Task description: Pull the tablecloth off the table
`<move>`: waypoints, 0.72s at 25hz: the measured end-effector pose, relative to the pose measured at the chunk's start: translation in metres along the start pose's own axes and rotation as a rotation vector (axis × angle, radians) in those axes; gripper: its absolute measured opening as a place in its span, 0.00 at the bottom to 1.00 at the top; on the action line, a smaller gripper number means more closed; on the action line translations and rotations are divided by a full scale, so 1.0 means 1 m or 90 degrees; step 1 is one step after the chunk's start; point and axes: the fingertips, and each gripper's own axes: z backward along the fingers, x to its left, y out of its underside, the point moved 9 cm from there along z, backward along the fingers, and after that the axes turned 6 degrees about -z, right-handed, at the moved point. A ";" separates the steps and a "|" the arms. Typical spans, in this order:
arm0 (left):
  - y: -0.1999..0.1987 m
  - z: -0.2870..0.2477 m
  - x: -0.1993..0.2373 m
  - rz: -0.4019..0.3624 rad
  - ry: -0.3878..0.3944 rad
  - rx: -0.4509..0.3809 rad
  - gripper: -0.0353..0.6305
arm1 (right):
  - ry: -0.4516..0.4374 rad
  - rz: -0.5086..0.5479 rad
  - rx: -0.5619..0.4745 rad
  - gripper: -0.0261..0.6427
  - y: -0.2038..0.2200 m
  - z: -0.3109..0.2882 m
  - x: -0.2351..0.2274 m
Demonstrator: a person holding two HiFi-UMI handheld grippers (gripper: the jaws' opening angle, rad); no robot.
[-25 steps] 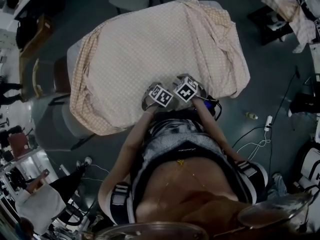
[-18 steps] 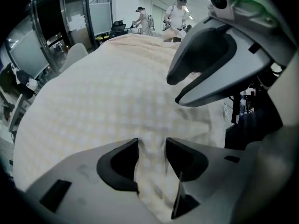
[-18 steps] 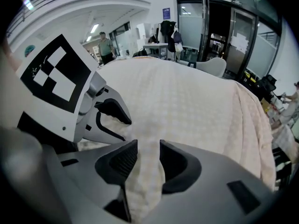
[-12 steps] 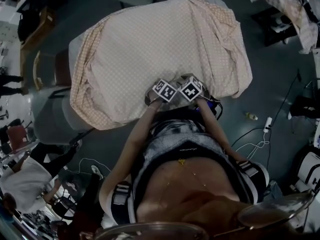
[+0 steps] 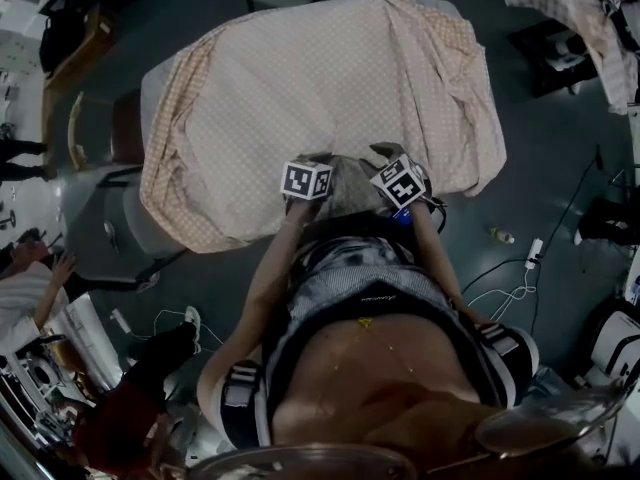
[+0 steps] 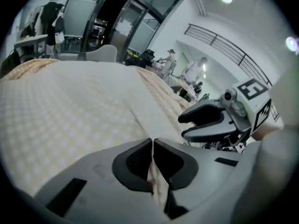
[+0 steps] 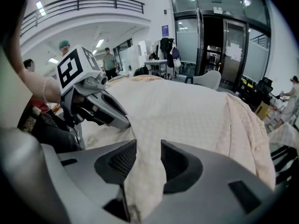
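**A:** Starting at the left, what do we have?

**B:** We see a wooden chair (image 5: 88,138) near the left end of the table (image 5: 149,74); the tablecloth (image 5: 320,98), pale with a small check, covers nearly the whole top; it hangs over the near edge and bunches in folds at the right end.

**A:** And our left gripper (image 5: 306,181)?

**B:** It is at the near edge of the tablecloth, in front of our body; in the left gripper view its jaws are pressed together, with a thin fold of the fabric pinched between the pads.

**A:** Then our right gripper (image 5: 402,182)?

**B:** It is near the left one, on the same near edge; in the right gripper view its jaws stand partly apart, with a thick bunched fold filling the gap; both pads press on it, so we grip the tablecloth there too; the strip between our two grippers is gathered up off the table.

**A:** Anything further right?

**B:** We see cables (image 5: 515,273) on the dark floor; a second cloth (image 5: 565,8) of a similar pattern lies at the upper right, well apart from the table.
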 end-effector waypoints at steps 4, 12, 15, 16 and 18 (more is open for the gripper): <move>-0.026 0.028 -0.008 0.022 0.011 -0.092 0.06 | -0.027 -0.019 -0.050 0.38 -0.010 0.020 0.002; -0.074 0.094 -0.017 0.011 -0.001 -0.238 0.06 | -0.085 -0.021 -0.094 0.48 -0.020 0.050 0.011; -0.087 0.114 -0.022 0.006 0.000 -0.275 0.06 | -0.079 0.021 -0.072 0.49 -0.019 0.053 0.016; -0.091 0.120 -0.024 0.008 0.002 -0.289 0.06 | -0.077 0.036 -0.063 0.49 -0.019 0.052 0.018; -0.101 0.132 -0.028 0.012 0.006 -0.316 0.06 | -0.075 0.058 -0.045 0.49 -0.019 0.049 0.023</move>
